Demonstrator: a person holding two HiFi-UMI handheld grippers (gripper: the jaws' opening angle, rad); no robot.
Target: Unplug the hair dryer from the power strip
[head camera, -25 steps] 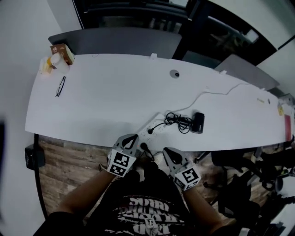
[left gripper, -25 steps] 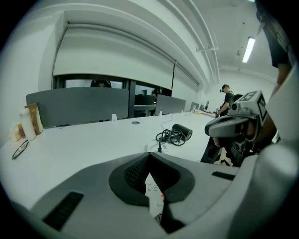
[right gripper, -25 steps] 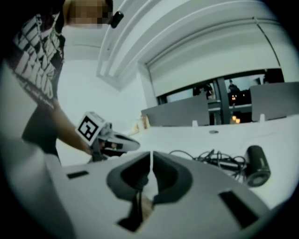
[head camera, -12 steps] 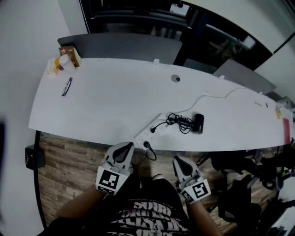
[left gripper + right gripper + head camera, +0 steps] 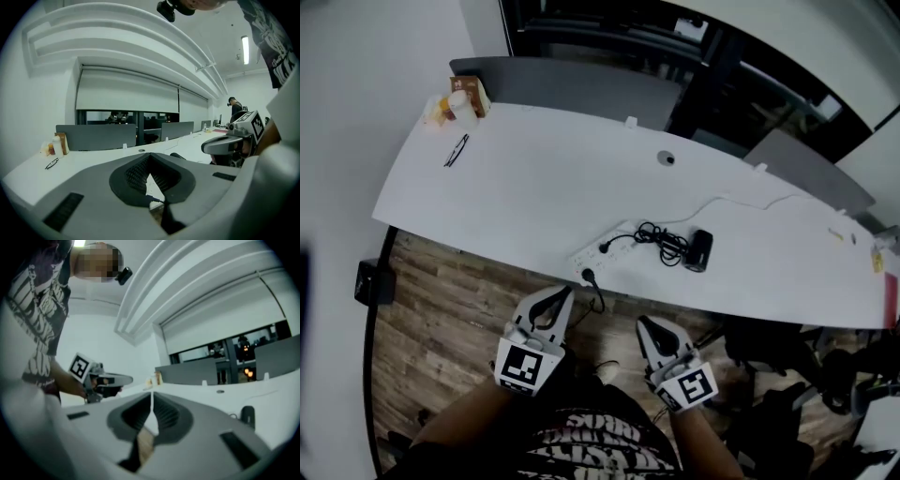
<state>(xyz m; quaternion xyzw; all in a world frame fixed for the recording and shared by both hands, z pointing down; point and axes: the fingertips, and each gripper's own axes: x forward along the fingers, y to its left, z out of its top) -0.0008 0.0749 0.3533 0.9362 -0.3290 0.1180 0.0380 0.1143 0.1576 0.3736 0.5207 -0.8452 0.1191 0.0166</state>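
A white power strip (image 5: 602, 255) lies near the front edge of the long white table (image 5: 534, 178). The black hair dryer (image 5: 698, 250) rests to its right, and its coiled black cord (image 5: 661, 242) runs to a plug (image 5: 606, 247) in the strip. A second black plug (image 5: 589, 277) sits at the strip's near end, its cord hanging over the table edge. My left gripper (image 5: 558, 295) hovers over the floor just short of that edge, shut and empty (image 5: 149, 157). My right gripper (image 5: 645, 325) is held further back, shut with nothing in it (image 5: 151, 394).
A pair of glasses (image 5: 457, 150) and some bottles beside a box (image 5: 459, 101) sit at the table's far left. Grey partitions (image 5: 572, 89) line the back. A thin white cable (image 5: 741, 197) trails right from the strip. Black chairs (image 5: 769, 333) stand at the right over the wood floor.
Both grippers have drawn back from the table edge by the power strip and now hang over the floor. The strip, plugs and hair dryer lie as before.
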